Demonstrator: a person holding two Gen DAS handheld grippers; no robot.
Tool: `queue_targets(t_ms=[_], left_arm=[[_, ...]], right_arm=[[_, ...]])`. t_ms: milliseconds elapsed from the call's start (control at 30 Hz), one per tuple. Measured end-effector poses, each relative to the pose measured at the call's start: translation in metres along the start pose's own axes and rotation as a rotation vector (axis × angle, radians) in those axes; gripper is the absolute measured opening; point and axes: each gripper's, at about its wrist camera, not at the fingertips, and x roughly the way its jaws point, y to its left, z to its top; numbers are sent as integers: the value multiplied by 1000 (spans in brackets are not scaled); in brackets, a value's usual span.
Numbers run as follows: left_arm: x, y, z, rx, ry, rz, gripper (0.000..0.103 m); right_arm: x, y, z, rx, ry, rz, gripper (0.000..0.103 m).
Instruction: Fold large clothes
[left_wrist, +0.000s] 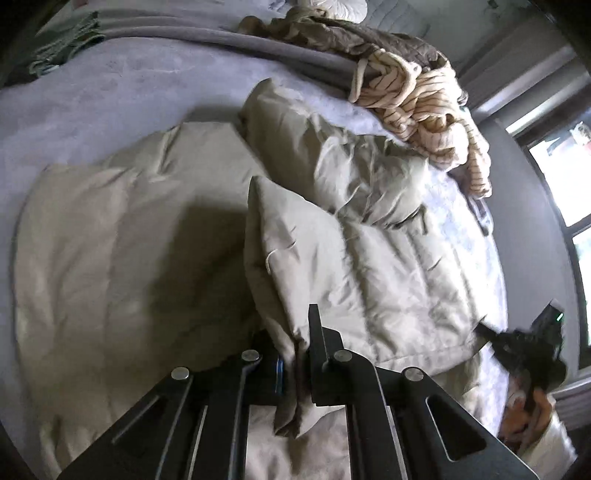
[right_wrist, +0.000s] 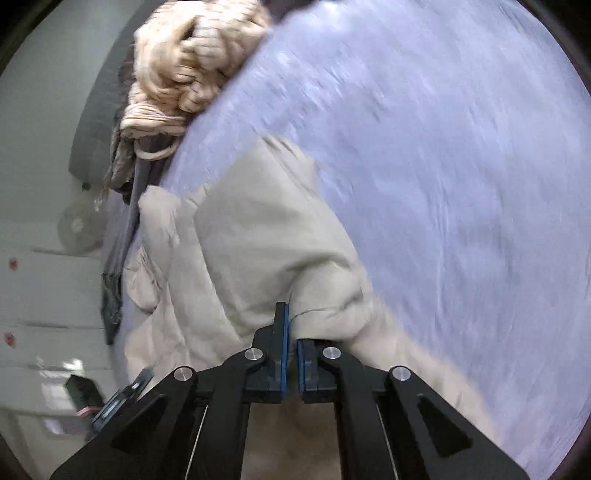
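Observation:
A large beige padded jacket (left_wrist: 110, 258) lies spread on the bed, with one part folded over and puffed up at the middle. In the left wrist view my left gripper (left_wrist: 295, 343) is shut on a standing fold of this jacket, and cloth shows between the black fingers. At the right edge of that view a hand holds my right gripper (left_wrist: 532, 347) at the jacket's rim. In the right wrist view my right gripper (right_wrist: 291, 325) pinches a bunched edge of the jacket (right_wrist: 240, 240) between its blue pads, and cloth covers the right finger's tip.
A lavender blanket (left_wrist: 110, 103) covers the bed (right_wrist: 443, 184). A cream striped garment (left_wrist: 424, 99) lies heaped at the bed's far edge (right_wrist: 184, 55), beside brown quilted cloth (left_wrist: 351, 40). Green cloth (left_wrist: 62, 44) sits at the far left corner. A window (left_wrist: 554, 177) stands at the right.

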Motion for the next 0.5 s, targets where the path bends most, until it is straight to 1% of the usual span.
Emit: queue_targets(t_ms=[33, 100, 200, 233, 300, 333, 367, 433, 500], left_arm=[[4, 3, -3, 6, 14, 20, 11], [13, 8, -10, 13, 30, 58, 11], [17, 14, -16, 10, 27, 81, 11], [14, 12, -17, 18, 20, 102, 14], [8, 6, -19, 51, -2, 173, 22], [4, 3, -20, 73, -14, 216, 29], [-2, 2, -21, 93, -30, 253, 29], [-14, 5, -23, 119, -51, 297, 29], [-26, 10, -21, 122, -68, 304, 29]], right_arm=[[3, 10, 2, -57, -4, -23, 4], [11, 14, 2, -110, 23, -57, 4], [32, 6, -3, -108, 66, -77, 4], [33, 3, -4, -104, 70, -77, 4], [34, -3, -6, -85, 65, -65, 4], [35, -3, -5, -72, 66, -59, 4], [34, -3, -4, -64, 72, -55, 4], [25, 1, -5, -82, 102, -67, 8], [15, 11, -13, -149, 131, -89, 14]])
